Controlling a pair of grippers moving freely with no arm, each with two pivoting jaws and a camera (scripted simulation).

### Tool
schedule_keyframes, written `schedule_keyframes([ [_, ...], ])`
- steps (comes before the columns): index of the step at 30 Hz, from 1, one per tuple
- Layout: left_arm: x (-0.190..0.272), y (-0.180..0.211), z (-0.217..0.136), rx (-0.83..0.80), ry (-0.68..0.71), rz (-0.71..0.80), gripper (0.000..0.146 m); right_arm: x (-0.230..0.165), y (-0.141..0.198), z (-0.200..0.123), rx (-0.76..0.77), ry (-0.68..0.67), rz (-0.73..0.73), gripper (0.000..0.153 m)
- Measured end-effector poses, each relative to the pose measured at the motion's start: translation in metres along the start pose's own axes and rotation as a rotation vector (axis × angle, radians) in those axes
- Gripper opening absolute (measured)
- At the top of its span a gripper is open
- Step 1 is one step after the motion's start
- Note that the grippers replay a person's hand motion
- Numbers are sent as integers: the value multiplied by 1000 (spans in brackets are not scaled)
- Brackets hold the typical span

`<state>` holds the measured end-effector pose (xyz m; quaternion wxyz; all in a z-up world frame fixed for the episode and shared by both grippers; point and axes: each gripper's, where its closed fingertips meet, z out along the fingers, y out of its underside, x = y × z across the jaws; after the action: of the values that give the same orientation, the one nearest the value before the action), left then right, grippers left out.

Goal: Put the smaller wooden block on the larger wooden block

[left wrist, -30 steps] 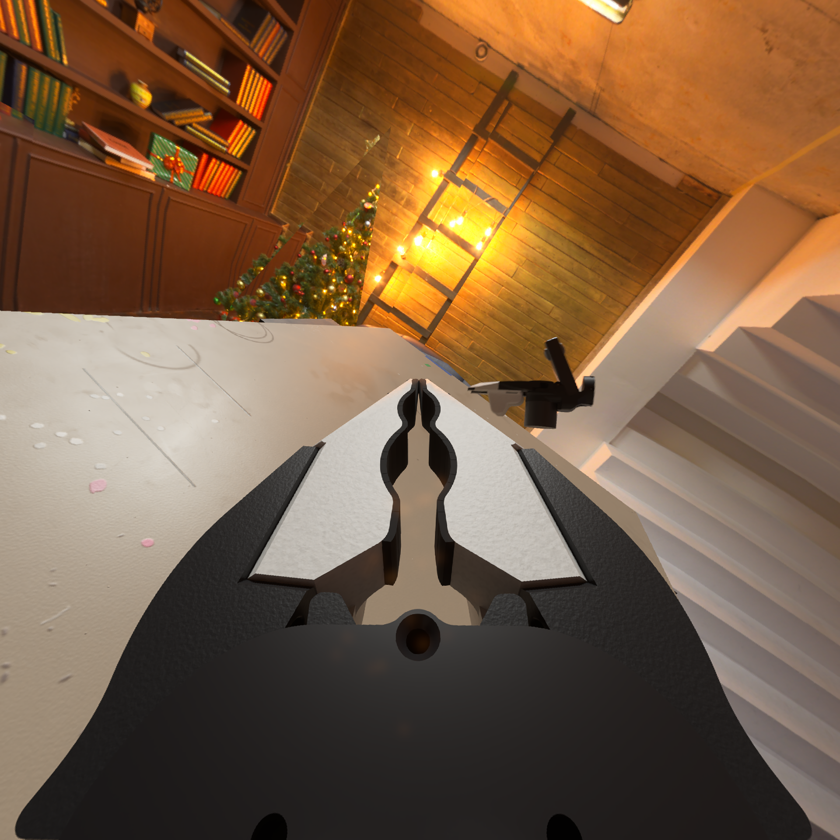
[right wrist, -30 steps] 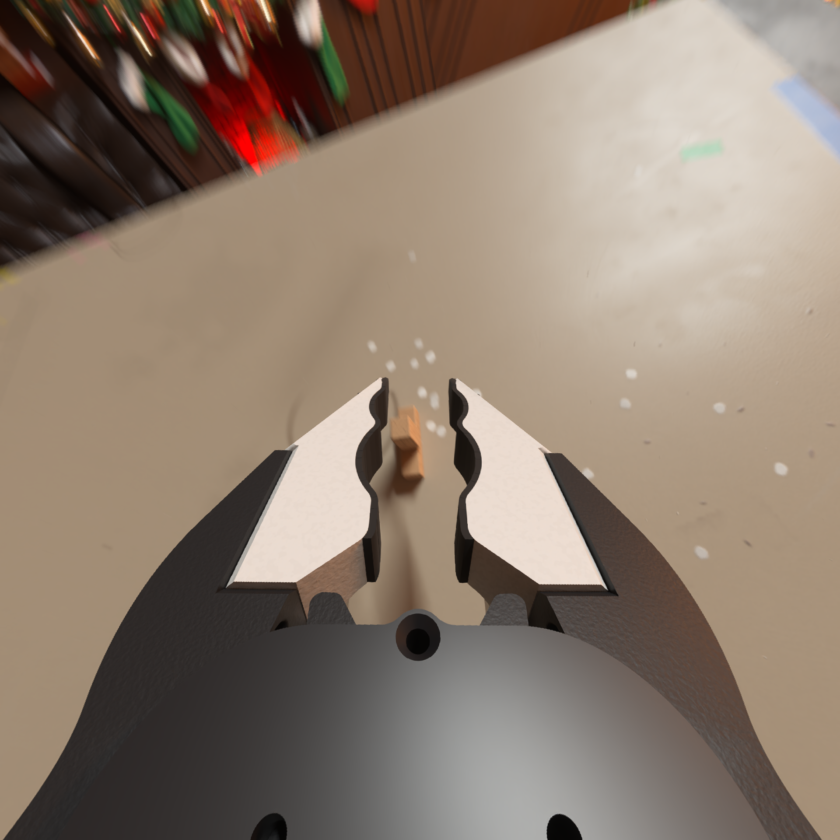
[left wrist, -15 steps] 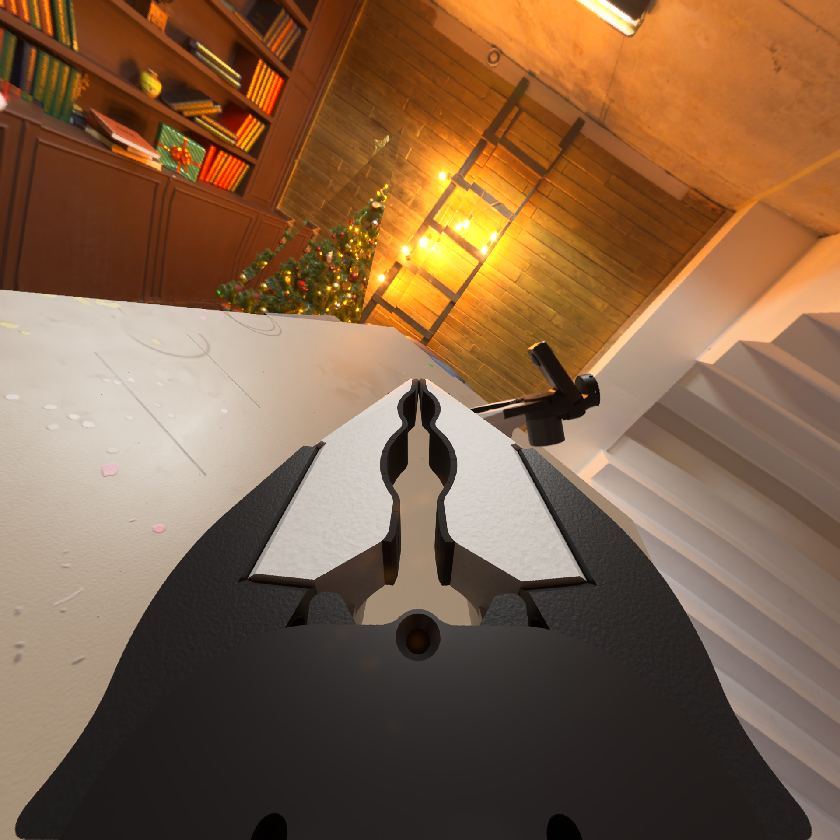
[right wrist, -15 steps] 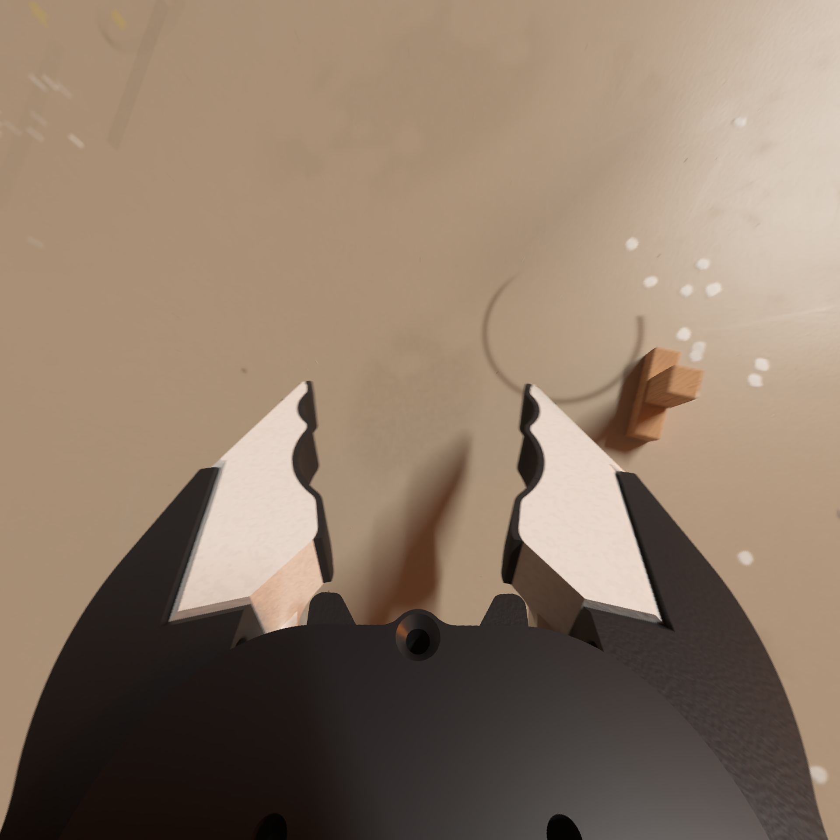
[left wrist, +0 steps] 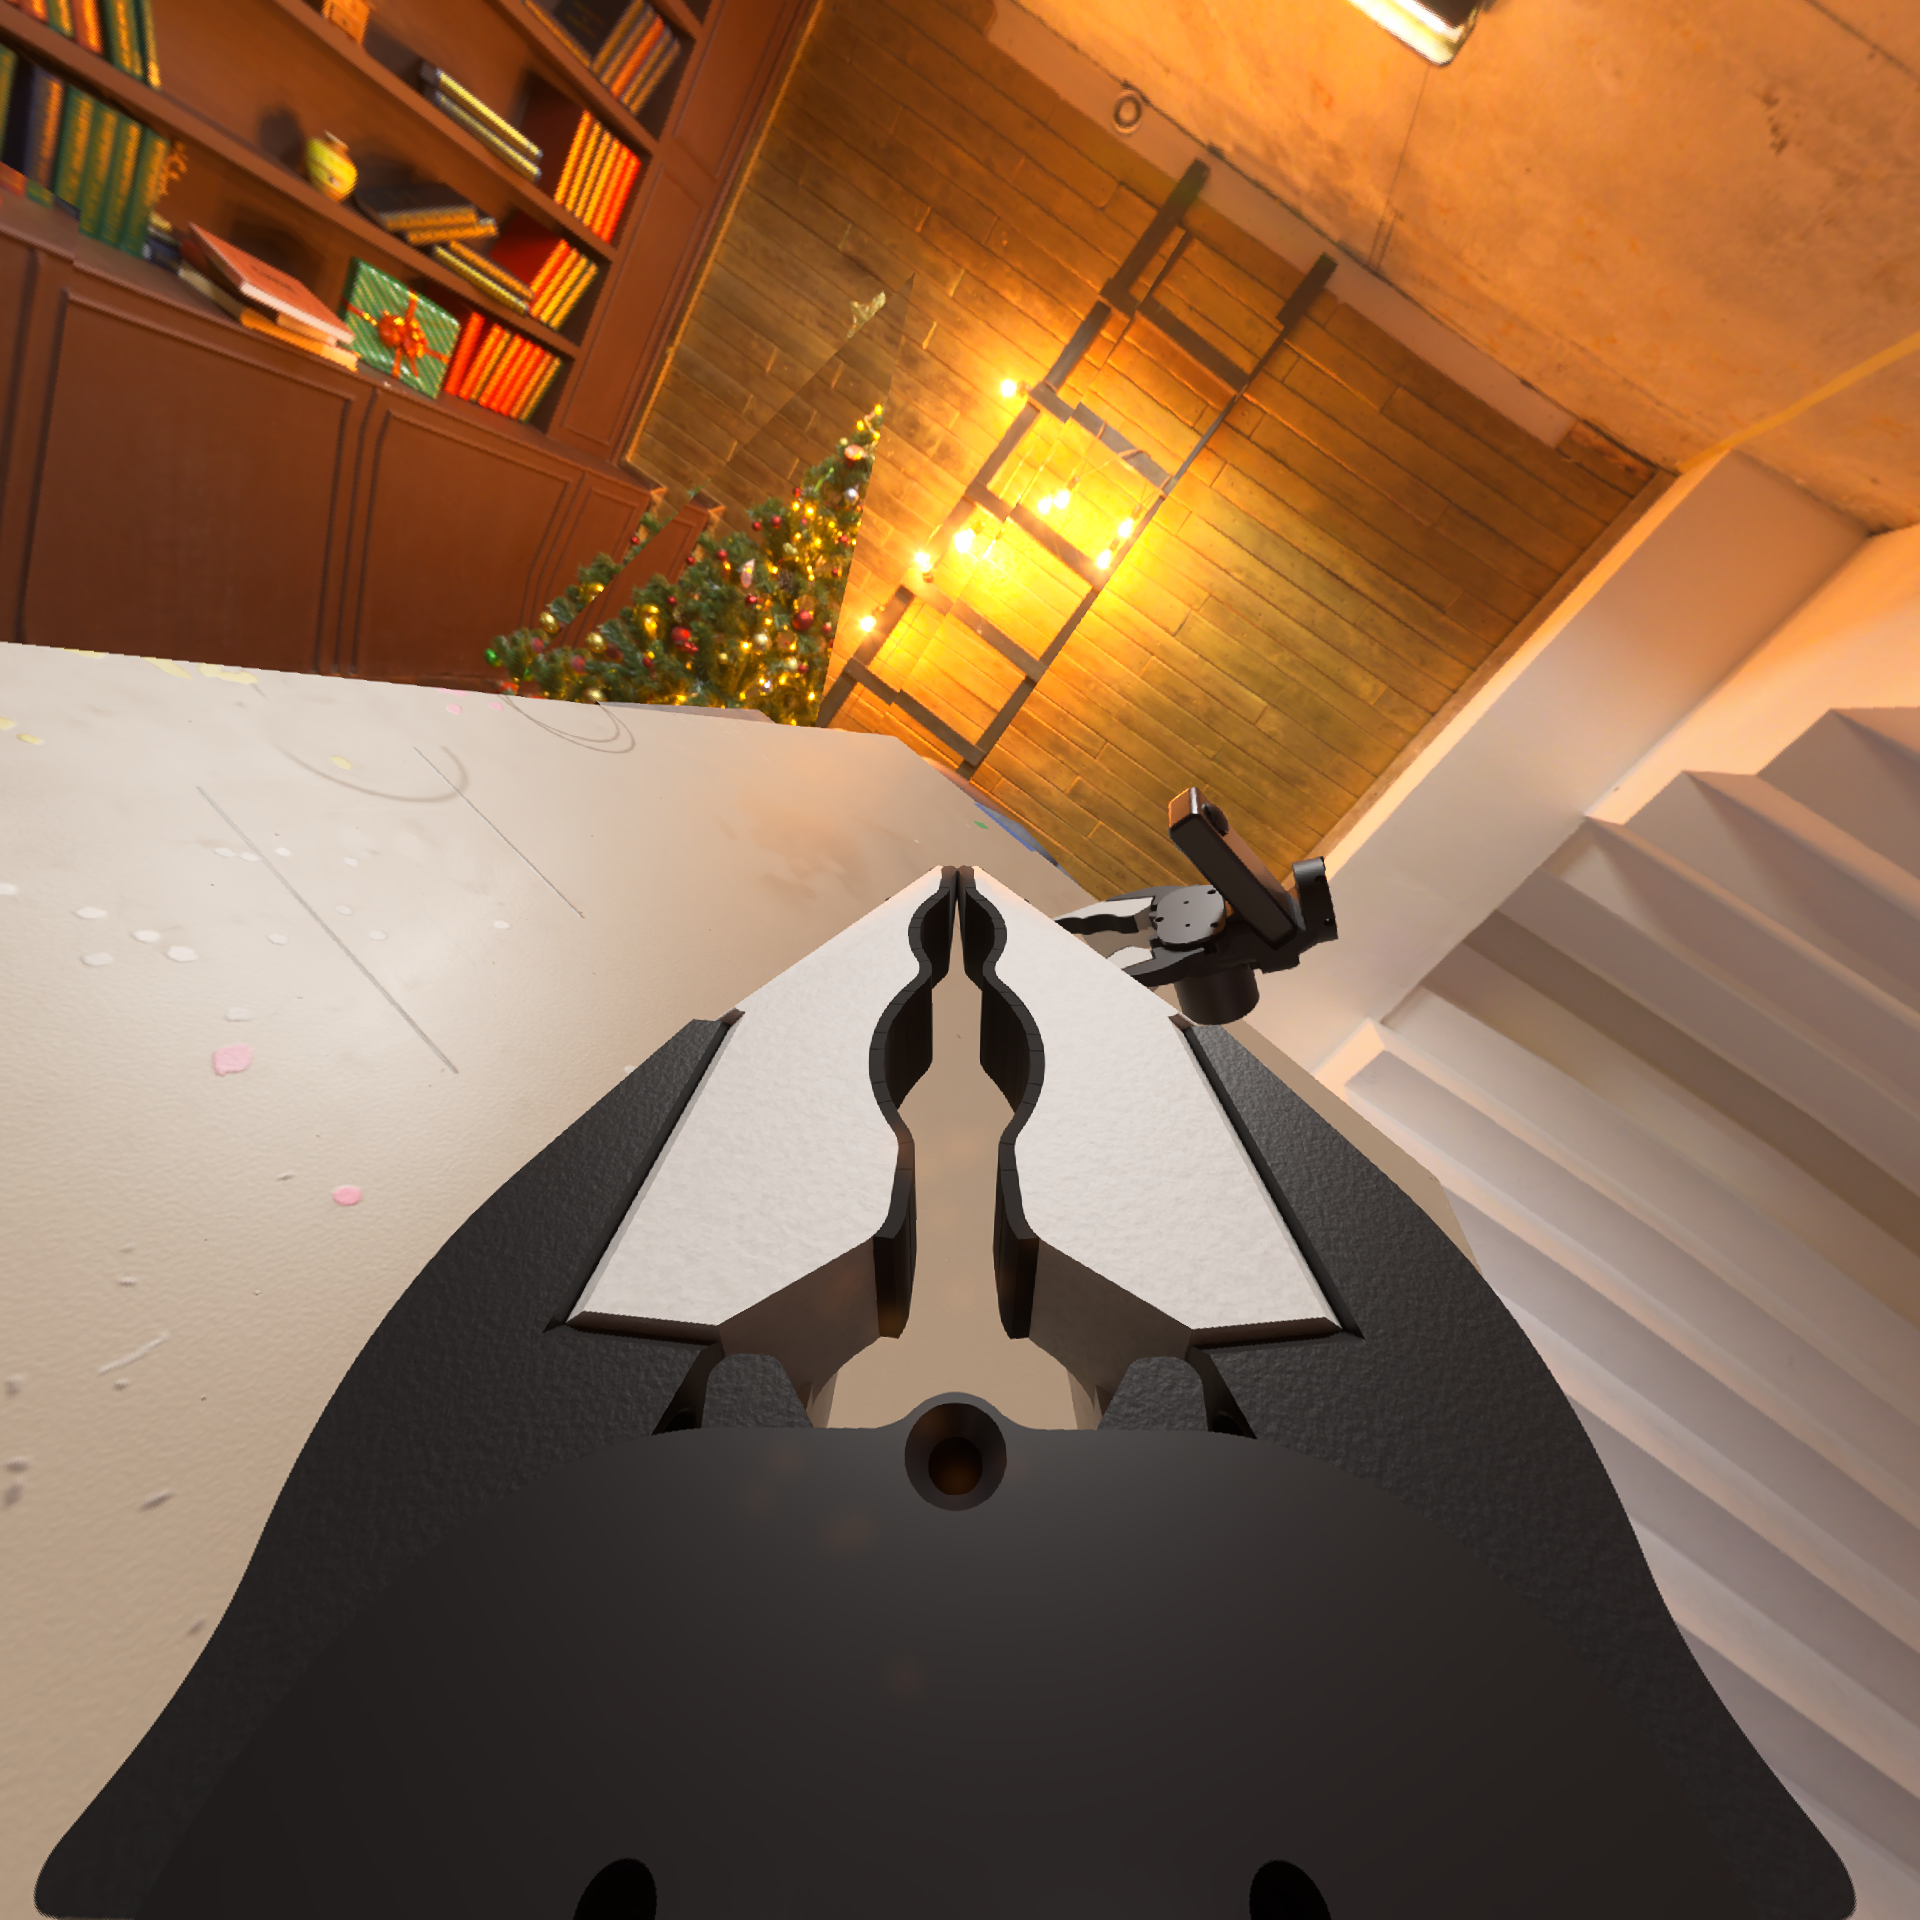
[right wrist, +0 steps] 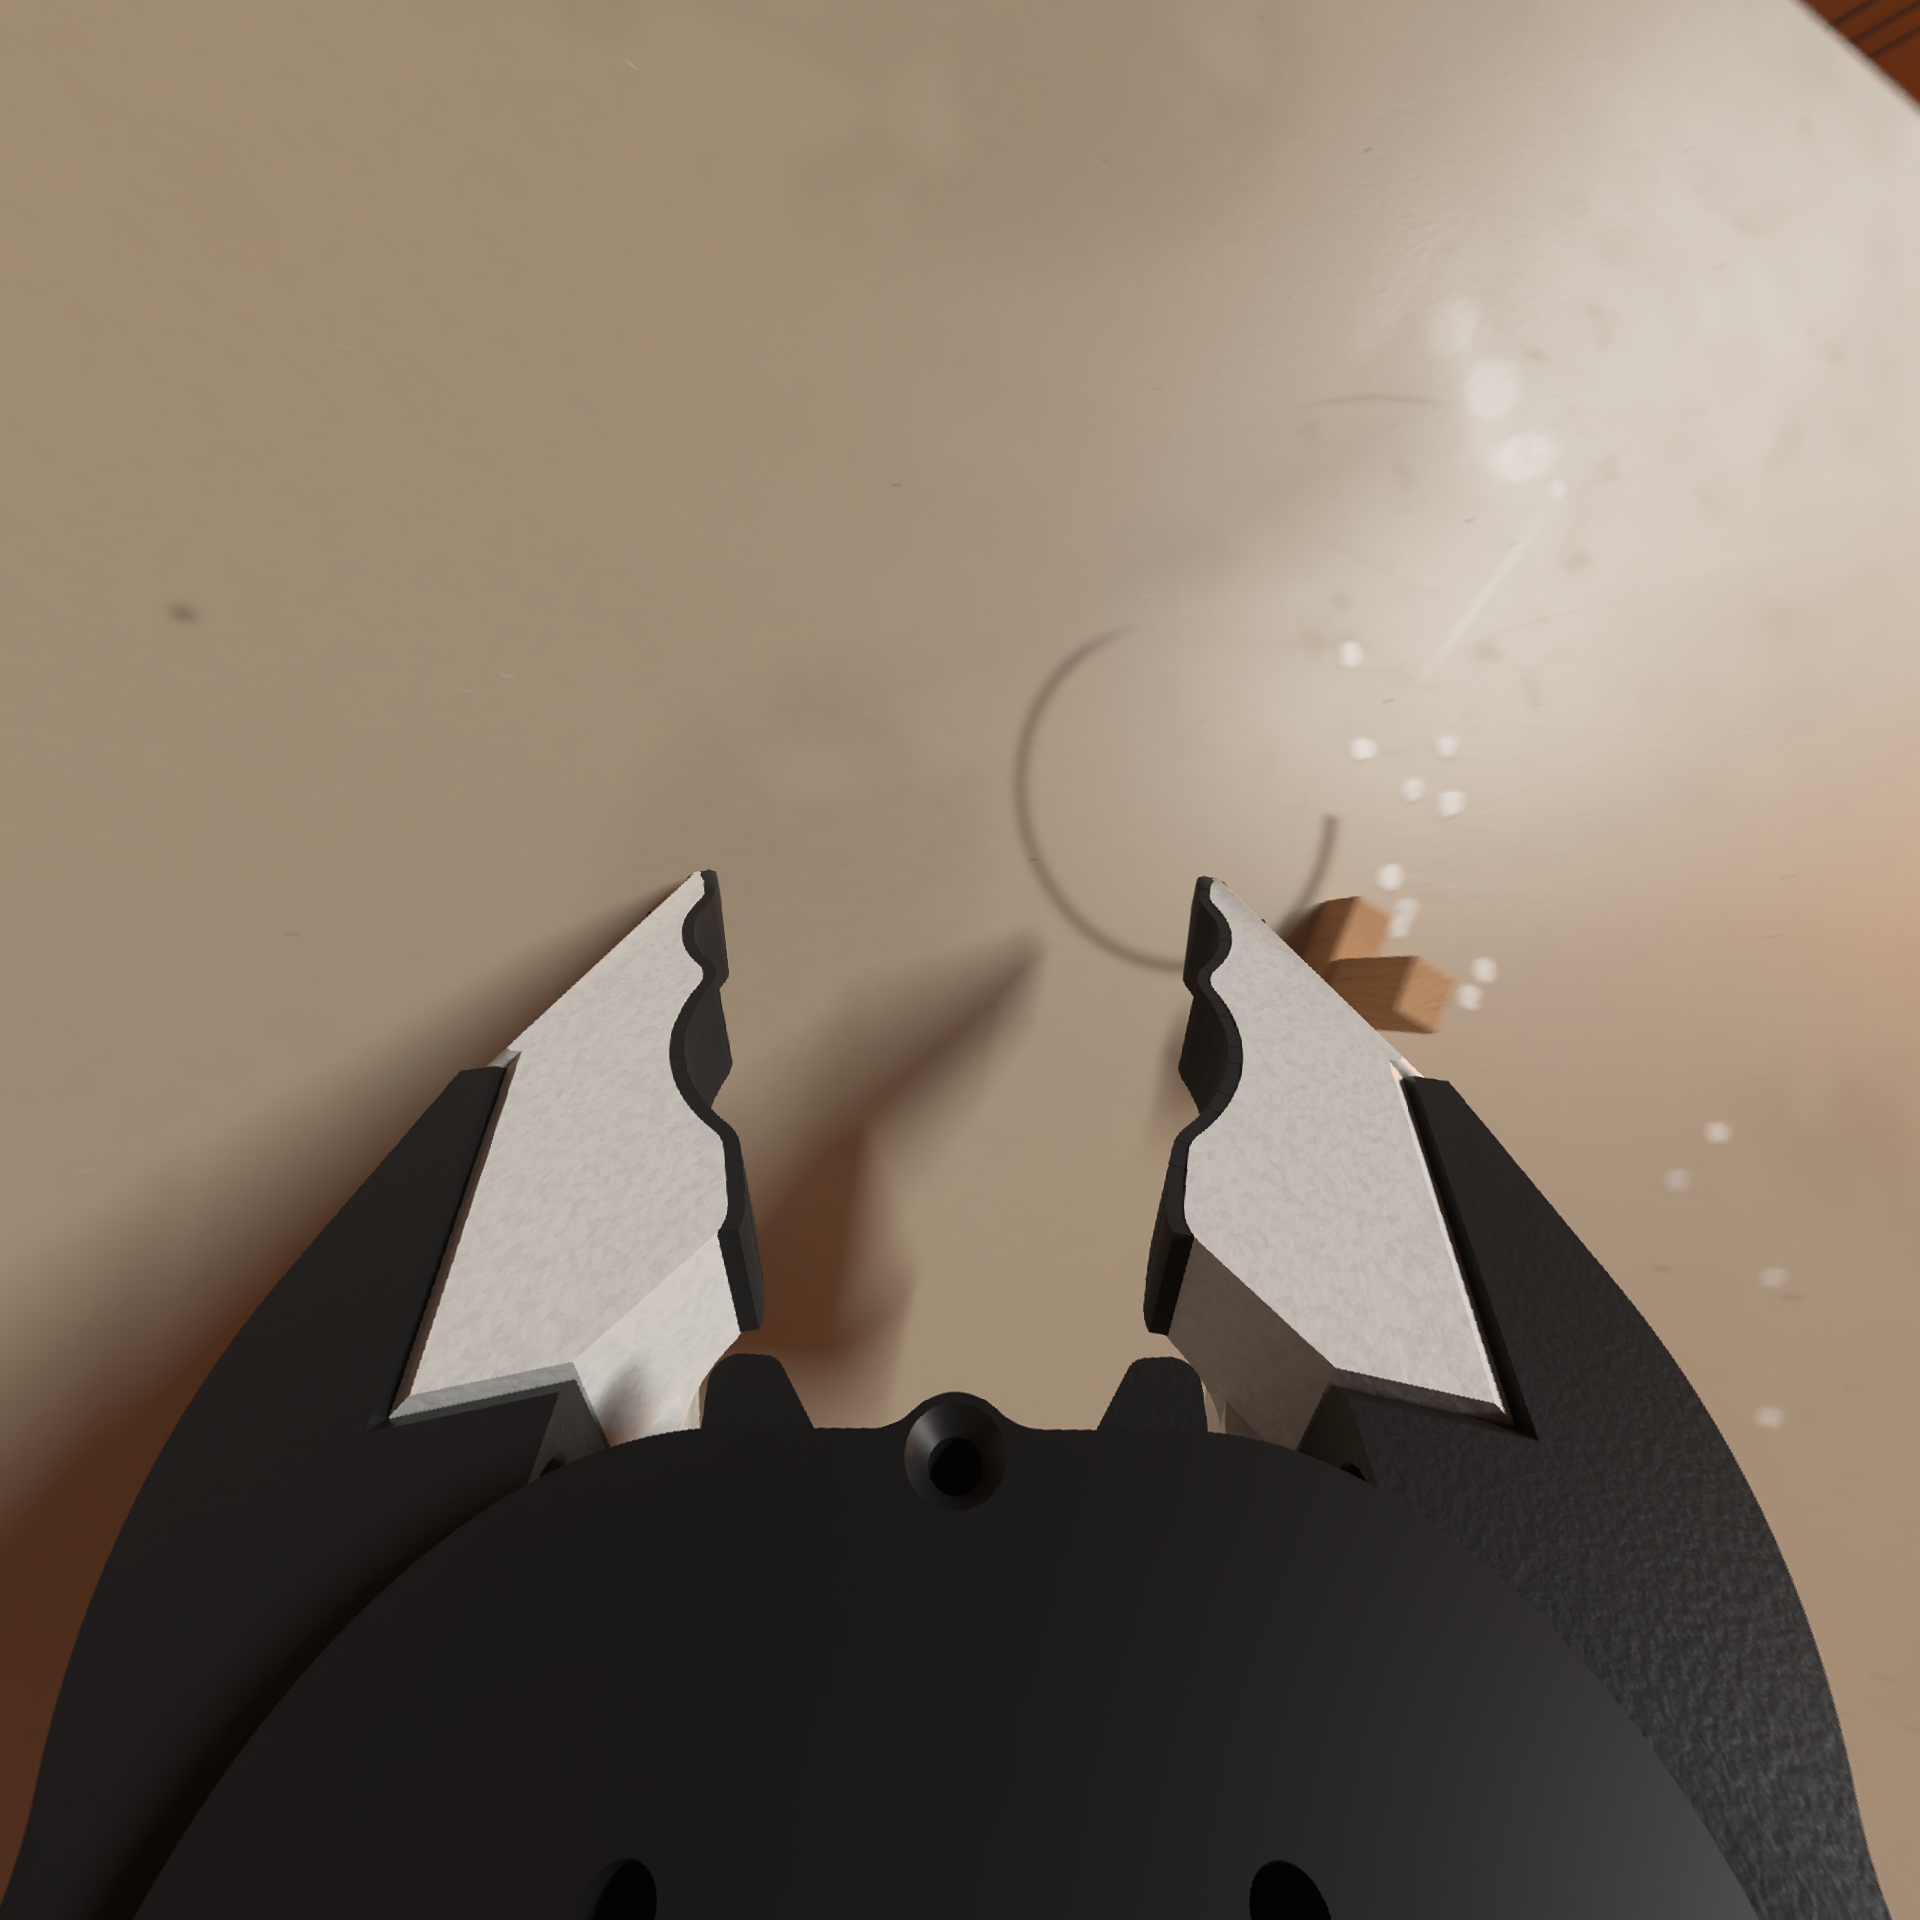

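In the right wrist view, two light wooden blocks lie crossed on the beige table: the smaller block (right wrist: pixel 1392 992) rests across the larger block (right wrist: pixel 1345 925). Both sit just beyond and to the right of my right finger, which hides part of them. My right gripper (right wrist: pixel 954 891) is open and empty above the table, left of the blocks. My left gripper (left wrist: pixel 956 878) is shut and empty, held over the table. The right gripper (left wrist: pixel 1195 930) also shows far off in the left wrist view, near the table's right edge.
The beige table (left wrist: pixel 312 1039) bears pencil lines, a drawn arc (right wrist: pixel 1049 821) and white paint specks (right wrist: pixel 1434 790). Beyond it stand a bookcase (left wrist: pixel 260 312), a Christmas tree (left wrist: pixel 727 613), a lit ladder (left wrist: pixel 1081 478) and white stairs (left wrist: pixel 1662 1039).
My right gripper opened wide, let go of the blocks and drew away to their left; the blocks now sit at its right finger. My left gripper stayed shut and barely shifted.
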<state>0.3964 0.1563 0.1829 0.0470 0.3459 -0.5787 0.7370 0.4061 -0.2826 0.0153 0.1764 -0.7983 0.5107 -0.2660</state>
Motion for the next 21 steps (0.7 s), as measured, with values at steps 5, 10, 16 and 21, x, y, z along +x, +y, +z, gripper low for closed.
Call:
schedule_keyframes([
  [5,-1,0,0,1,-2,-3,0,29,-1,6,-79,75,-273,49],
  [10,-4,1,1,-2,-7,-8,0,68,1,7,-138,162,-245,44],
  [16,-4,2,0,-2,-5,-15,0,81,-6,-23,48,131,53,36],
  [21,4,2,3,-7,15,-3,0,28,-18,-57,221,-111,165,43],
])
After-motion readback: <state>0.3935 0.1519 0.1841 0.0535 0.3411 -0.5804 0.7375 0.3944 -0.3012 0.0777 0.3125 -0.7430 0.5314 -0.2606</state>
